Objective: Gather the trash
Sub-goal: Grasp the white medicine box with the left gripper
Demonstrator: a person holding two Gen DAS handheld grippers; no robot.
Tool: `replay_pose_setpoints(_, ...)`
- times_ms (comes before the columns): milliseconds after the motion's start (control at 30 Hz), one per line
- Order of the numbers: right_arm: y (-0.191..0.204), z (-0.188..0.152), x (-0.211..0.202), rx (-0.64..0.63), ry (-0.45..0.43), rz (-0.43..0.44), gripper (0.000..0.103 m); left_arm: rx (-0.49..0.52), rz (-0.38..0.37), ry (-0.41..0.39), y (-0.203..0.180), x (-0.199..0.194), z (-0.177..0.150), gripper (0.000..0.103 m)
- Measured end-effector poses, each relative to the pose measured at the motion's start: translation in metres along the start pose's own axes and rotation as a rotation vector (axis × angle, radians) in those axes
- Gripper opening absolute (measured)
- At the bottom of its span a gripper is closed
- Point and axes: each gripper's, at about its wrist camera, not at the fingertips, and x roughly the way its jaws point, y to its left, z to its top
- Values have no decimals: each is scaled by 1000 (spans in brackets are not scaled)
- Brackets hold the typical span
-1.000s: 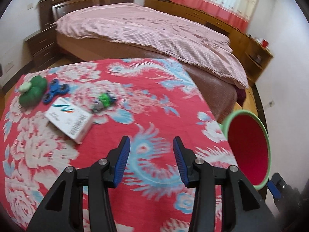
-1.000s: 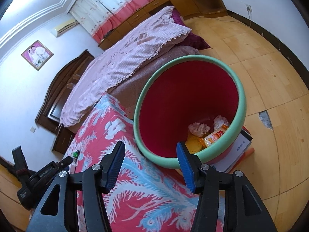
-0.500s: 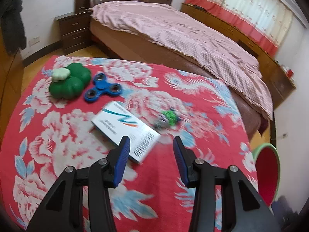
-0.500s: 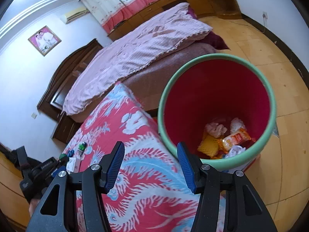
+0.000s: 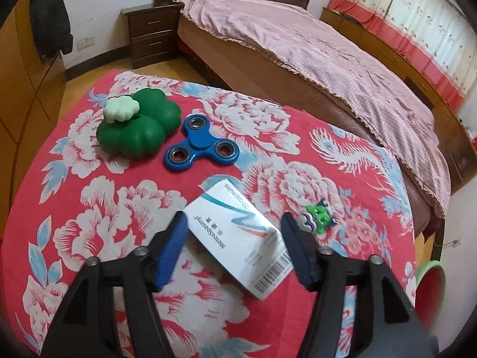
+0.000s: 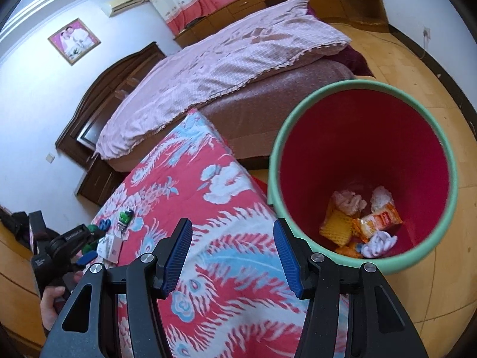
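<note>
A white medicine box [image 5: 238, 235] lies on the red floral tablecloth [image 5: 89, 197]. My left gripper [image 5: 234, 249] is open, its blue pads on either side of the box's near end, not closed on it. A small green and purple wrapper [image 5: 317, 217] lies just right of the box. My right gripper [image 6: 232, 256] is open and empty above the table's right part. The red bin with a green rim [image 6: 362, 173] stands on the floor beside the table and holds several wrappers and tissues [image 6: 360, 220]. The left gripper [image 6: 86, 255] and the box [image 6: 111, 246] also show in the right wrist view.
A green clover-shaped toy [image 5: 138, 123] and a blue fidget spinner [image 5: 202, 144] lie at the table's far left. A bed with a pink cover [image 5: 328, 47] stands behind the table. A nightstand [image 5: 152, 34] is beyond. The bin's rim [image 5: 429, 274] shows at the right edge.
My left gripper swung left and forward across the table until the white box sits between its open pads. My right gripper drifted left, so the bin moved toward the right of its view.
</note>
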Motion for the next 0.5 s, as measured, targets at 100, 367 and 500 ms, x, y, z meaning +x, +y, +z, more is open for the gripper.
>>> replay_pose_setpoints(100, 12, 5, 10, -35, 17, -5, 58, -19, 19, 20, 1, 7, 2, 70)
replay_pose_setpoints(367, 48, 20, 41, -150, 44, -30, 58, -35, 11, 12, 1, 13, 1, 70)
replay_pose_setpoints(500, 64, 23, 61, -202, 54, -53, 58, -29, -18, 11, 2, 13, -1, 70)
